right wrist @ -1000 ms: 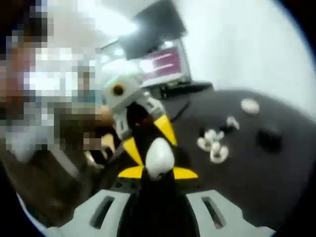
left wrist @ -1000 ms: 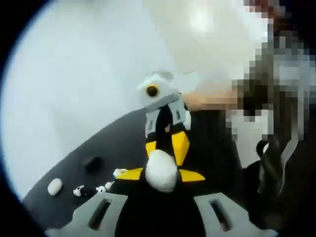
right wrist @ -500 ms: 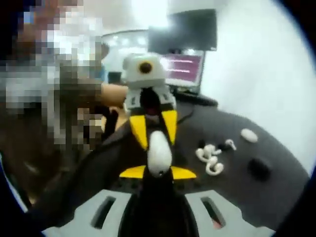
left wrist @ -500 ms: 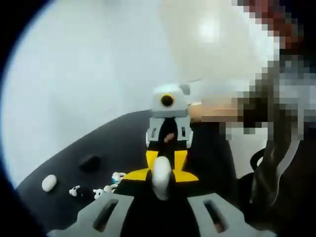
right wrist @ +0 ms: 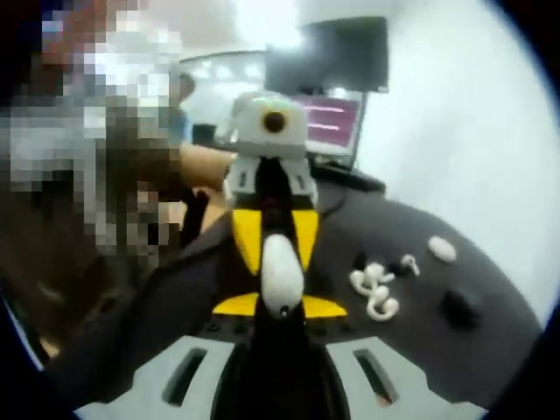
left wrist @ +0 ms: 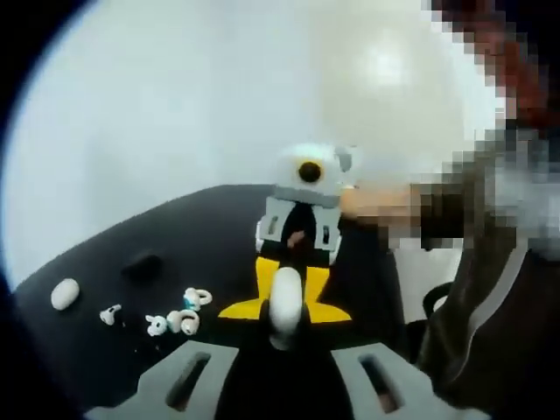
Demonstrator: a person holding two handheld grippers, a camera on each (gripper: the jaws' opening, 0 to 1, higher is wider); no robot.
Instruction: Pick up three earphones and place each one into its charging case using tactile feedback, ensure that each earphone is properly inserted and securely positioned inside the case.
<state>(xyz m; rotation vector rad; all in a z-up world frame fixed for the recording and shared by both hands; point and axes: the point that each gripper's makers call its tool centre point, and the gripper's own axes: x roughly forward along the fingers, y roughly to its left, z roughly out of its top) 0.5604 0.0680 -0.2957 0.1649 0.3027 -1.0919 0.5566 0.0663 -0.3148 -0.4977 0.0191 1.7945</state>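
Note:
A white charging case (left wrist: 284,297) is held in the air above a black table (left wrist: 105,254), seen edge-on as a narrow oval. My left gripper (left wrist: 284,313) rises from the bottom of the left gripper view, its yellow tips shut on the case's near end. My right gripper (left wrist: 290,276) faces it from above, yellow jaws closed on the far end. The right gripper view mirrors this: case (right wrist: 280,276), right gripper (right wrist: 280,306), left gripper (right wrist: 276,241). Several white earphones (left wrist: 175,319) (right wrist: 374,289) lie loose on the table.
A second white case (left wrist: 64,293) (right wrist: 442,249) and a black case (left wrist: 140,265) (right wrist: 459,306) lie beyond the earphones. A lit monitor (right wrist: 328,118) stands at the table's far edge. The person's sleeve (left wrist: 490,297) is close on the right.
Both grippers have swung into line, facing each other. The case between them has turned from broad side to edge-on. Both views have shifted with the hands.

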